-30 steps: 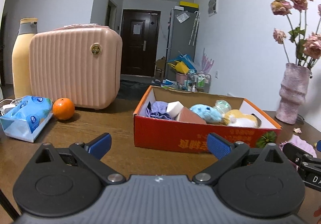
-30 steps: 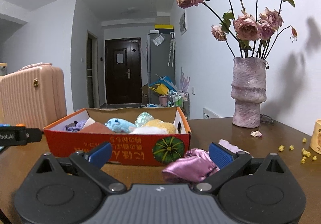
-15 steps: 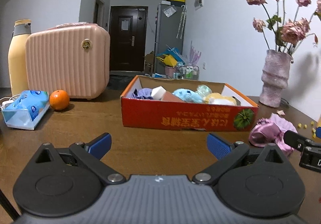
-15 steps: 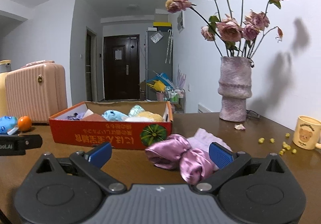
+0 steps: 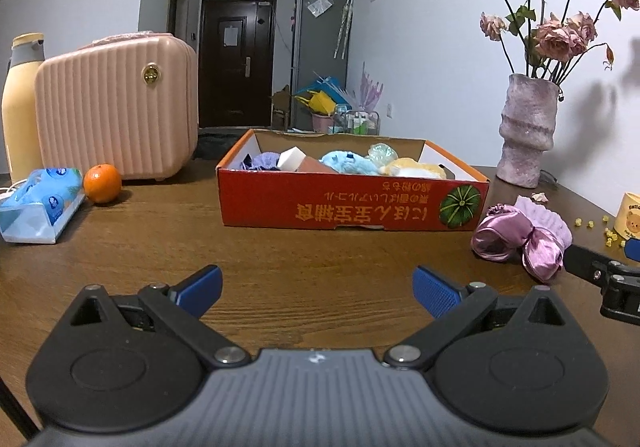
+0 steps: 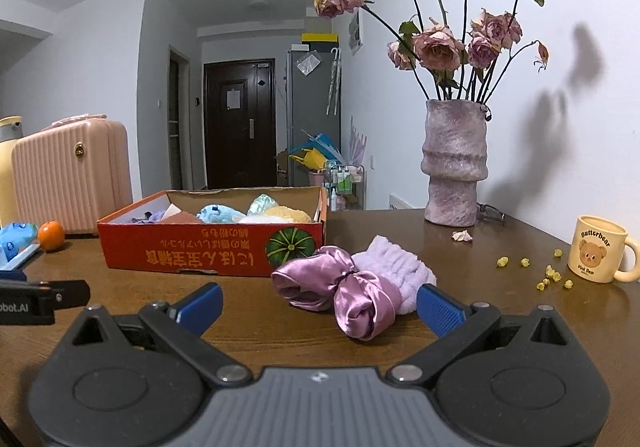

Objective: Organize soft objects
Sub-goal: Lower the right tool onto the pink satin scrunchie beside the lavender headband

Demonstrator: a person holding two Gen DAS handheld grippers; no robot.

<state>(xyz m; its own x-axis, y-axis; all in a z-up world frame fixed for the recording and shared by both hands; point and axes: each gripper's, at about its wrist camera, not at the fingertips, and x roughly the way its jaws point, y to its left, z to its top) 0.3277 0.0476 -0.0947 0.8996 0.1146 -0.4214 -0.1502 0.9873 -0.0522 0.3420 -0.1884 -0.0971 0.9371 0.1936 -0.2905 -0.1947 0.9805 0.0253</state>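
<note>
Left wrist view: the left gripper (image 5: 316, 289) sits low over the wooden table (image 5: 280, 255), jaws spread wide with nothing between them. The red cardboard box (image 5: 352, 203) stands ahead of the gripper, open at the top. Inside the box lie a blue plush toy (image 5: 348, 162), a yellow plush (image 5: 412, 169), a purple cloth (image 5: 262, 161) and a white block (image 5: 291, 158). To the right of the box, just beside its front corner, the satin scrunchie (image 5: 516, 237) rests on the table against a lavender fleece band (image 5: 544, 215). To the left of the box are an orange (image 5: 102, 183), a tissue pack (image 5: 40, 203) and a pink case (image 5: 116, 107). A vase of dried roses (image 5: 528, 131) stands behind the box on the right.

Right wrist view: the right gripper (image 6: 318, 305) has its jaws spread wide, gripping nothing. The satin scrunchie (image 6: 340, 289) lies on the table between the two fingers, nearer the right one; whether it touches is unclear. The lavender fleece band (image 6: 394, 267) lies against it. The red cardboard box (image 6: 212, 247) is just behind the scrunchie on the left. A bear mug (image 6: 598, 249) stands well to the right of the box.
</note>
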